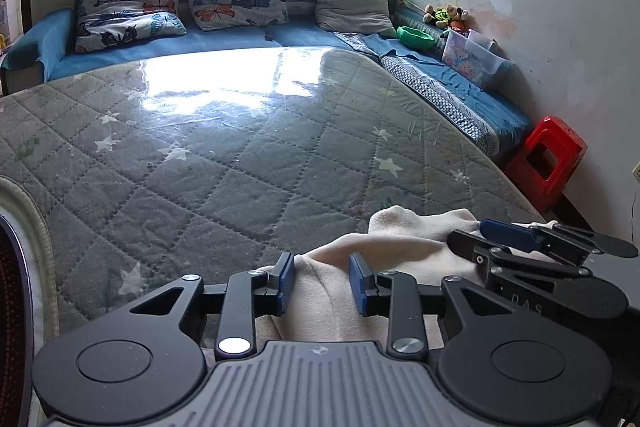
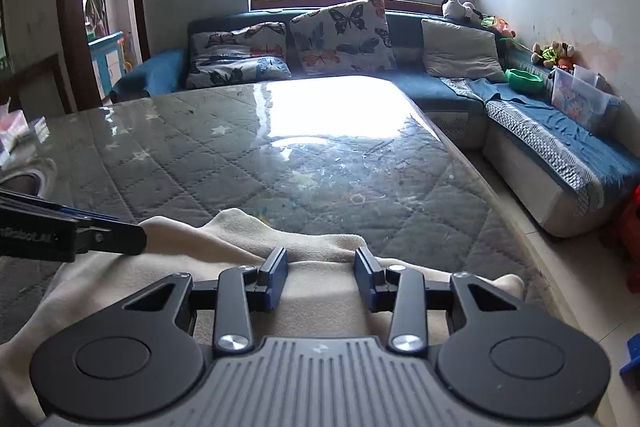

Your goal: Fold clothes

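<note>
A cream fleece garment (image 1: 400, 247) lies bunched at the near edge of the quilted grey table (image 1: 200, 155); it also shows in the right wrist view (image 2: 248, 247). My left gripper (image 1: 322, 281) is open, its blue pads on either side of a raised fold of the cloth, not closed on it. My right gripper (image 2: 321, 277) is open just above the garment. In the left wrist view the right gripper (image 1: 536, 239) lies over the cloth at the right. In the right wrist view the left gripper (image 2: 80, 233) enters from the left edge.
A blue corner sofa (image 2: 440, 87) with butterfly pillows (image 2: 340, 35) wraps the table's far and right sides. A clear toy box (image 1: 476, 57) and a green bowl (image 1: 416, 37) sit on it. A red stool (image 1: 548, 159) stands at the right. A doorway (image 2: 104, 7) is at the left.
</note>
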A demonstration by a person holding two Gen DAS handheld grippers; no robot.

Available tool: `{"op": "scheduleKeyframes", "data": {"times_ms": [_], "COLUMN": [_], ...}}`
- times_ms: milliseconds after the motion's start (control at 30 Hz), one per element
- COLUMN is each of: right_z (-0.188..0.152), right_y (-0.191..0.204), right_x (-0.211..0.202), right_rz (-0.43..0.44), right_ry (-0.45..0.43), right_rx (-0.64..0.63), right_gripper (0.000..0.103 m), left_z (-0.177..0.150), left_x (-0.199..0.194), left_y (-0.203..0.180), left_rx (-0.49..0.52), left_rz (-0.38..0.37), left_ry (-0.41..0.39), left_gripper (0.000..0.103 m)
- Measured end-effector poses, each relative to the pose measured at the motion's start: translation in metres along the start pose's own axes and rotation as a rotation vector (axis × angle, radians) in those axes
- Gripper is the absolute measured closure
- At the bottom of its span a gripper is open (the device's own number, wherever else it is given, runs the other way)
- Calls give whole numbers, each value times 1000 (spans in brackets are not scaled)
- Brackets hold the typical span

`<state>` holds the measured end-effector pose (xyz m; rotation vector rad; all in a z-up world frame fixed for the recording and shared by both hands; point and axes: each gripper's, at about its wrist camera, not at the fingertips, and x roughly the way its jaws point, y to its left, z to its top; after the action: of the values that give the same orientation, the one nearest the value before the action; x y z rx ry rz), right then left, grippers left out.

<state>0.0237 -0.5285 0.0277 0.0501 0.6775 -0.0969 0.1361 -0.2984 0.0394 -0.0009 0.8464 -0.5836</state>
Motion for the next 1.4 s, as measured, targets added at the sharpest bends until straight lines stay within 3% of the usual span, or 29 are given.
{"op": "scheduleKeyframes", "data": {"times_ms": [200,400,600,867,1000,1233,1400], "right_z": [7,6,3,-35,-56,-83,-95], "right_y": [5,24,25,19,24,13,4], "right_x": [-12,6,-20,-68,-86,-106,-122], "right_rz": [39,46,69,101,91,69,48], "right_ry": [-29,6,-40,-39,-42,-35,-46], "right_rx": [-5,-56,-53,-61,-93,-50,-31], "right_gripper": [65,61,59,56,52,48,40], "left_z": [1,1,-11,-43,-60,-82,-97], "left_x": [-11,-17,-37,-61,-67,-78,-90], "left_y": [2,14,20,6,-3,-1,2], "left_rx": [22,-8,-26,11,57,51,40], "left_rz": [15,44,32,-4,14,43,65], "left_ry": [-37,-34,-51,-58,-50,-39,-40], "left_gripper": [66,64,63,59,59,51,41]}}
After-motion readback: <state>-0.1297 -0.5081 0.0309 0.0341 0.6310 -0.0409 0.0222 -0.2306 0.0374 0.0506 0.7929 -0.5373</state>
